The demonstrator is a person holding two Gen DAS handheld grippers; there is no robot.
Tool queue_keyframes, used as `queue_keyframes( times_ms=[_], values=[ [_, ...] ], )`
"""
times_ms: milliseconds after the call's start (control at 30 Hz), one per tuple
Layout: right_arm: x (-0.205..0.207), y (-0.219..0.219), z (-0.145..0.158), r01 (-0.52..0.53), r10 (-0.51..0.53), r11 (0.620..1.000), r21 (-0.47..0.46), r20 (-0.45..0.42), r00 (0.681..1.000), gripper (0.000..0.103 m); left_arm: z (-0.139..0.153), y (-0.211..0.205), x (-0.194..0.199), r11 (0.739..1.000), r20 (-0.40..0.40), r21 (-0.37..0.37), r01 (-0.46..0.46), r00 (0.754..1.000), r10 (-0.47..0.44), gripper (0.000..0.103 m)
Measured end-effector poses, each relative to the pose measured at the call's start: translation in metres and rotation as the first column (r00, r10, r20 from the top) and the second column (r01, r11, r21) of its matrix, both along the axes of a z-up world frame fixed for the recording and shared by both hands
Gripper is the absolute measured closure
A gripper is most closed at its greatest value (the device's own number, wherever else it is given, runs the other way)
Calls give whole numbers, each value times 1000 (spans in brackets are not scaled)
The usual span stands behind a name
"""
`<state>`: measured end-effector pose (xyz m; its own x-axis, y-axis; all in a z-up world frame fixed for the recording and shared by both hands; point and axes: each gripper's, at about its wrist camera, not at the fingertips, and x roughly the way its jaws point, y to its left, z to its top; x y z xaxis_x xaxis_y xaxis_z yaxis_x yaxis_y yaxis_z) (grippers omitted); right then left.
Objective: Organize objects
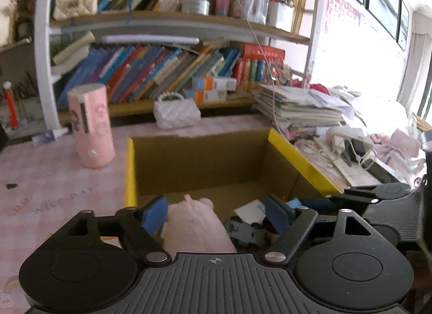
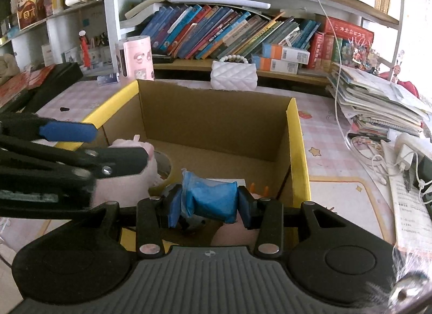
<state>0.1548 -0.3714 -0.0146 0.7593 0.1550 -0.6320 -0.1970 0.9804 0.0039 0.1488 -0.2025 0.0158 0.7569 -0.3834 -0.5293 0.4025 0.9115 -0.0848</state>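
The pink plush [image 1: 197,226] sits low in the box [image 2: 295,136], between the left claw's [image 1: 216,217] spread jaws, which don't look to be pressing on it. Just beside it the right claw [image 2: 209,203] pinches a blue packet [image 2: 213,200] over the box floor. Both claws crowd the same near corner, so I'd worry they knock together, or that the left one drags the plush out as it lifts. Dropped from here, the packet could land on the dark toy [image 1: 245,231] under it.

Pink desk [image 2: 337,187]: cardboard box [image 2: 216,114] (open), purse [image 2: 233,78].
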Motion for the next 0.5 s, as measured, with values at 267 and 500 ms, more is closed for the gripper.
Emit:
queue_keyframes(
  times_ms=[267, 500],
  values=[
    [-4, -3, 2, 74, -73, 996, 43, -14, 997, 44, 16, 33, -27, 991, 51, -11, -132, 990, 132, 14],
    [-30, 14, 15, 118, -119, 989, 85, 15, 993, 37, 13, 73, -50, 968, 37, 15, -250, 968, 250, 14]
  ],
)
